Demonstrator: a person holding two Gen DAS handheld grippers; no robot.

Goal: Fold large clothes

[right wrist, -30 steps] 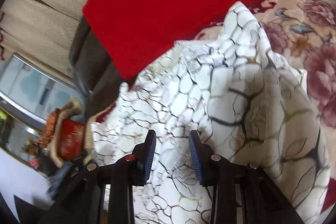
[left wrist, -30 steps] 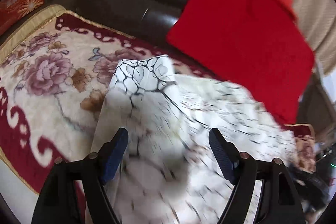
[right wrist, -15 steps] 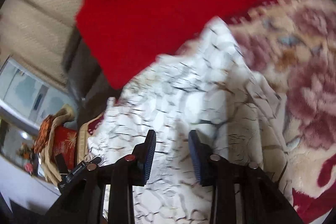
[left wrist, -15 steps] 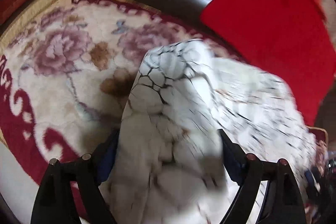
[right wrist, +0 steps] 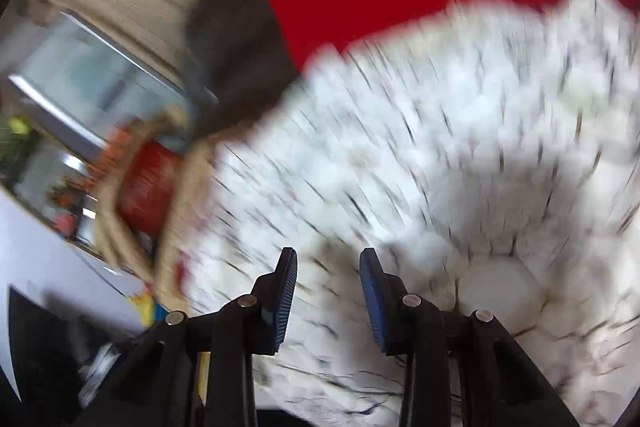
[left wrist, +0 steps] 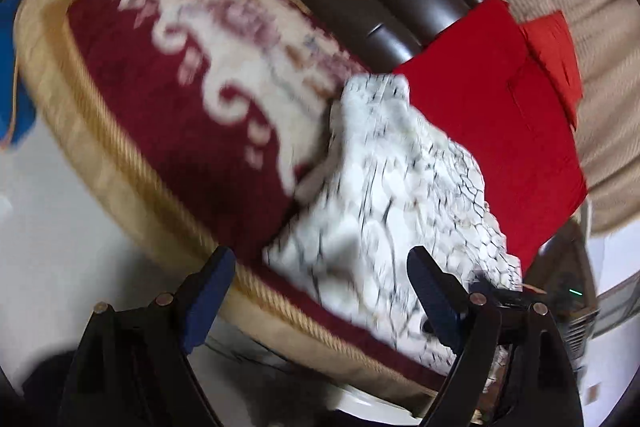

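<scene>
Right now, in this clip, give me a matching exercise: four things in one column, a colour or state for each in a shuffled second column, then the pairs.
Things:
1. white cloth with black crackle lines
2. flat red fabric piece
3. left gripper
4. sofa backrest

Descriptions:
A. dark brown, glossy
B. jaws wide apart, nothing pressed between the pads
C. lies crumpled on the floral cushion cover
D. plain bright colour, leans against the backrest

Pairs: 1-C, 2-D, 3-B, 4-A
</scene>
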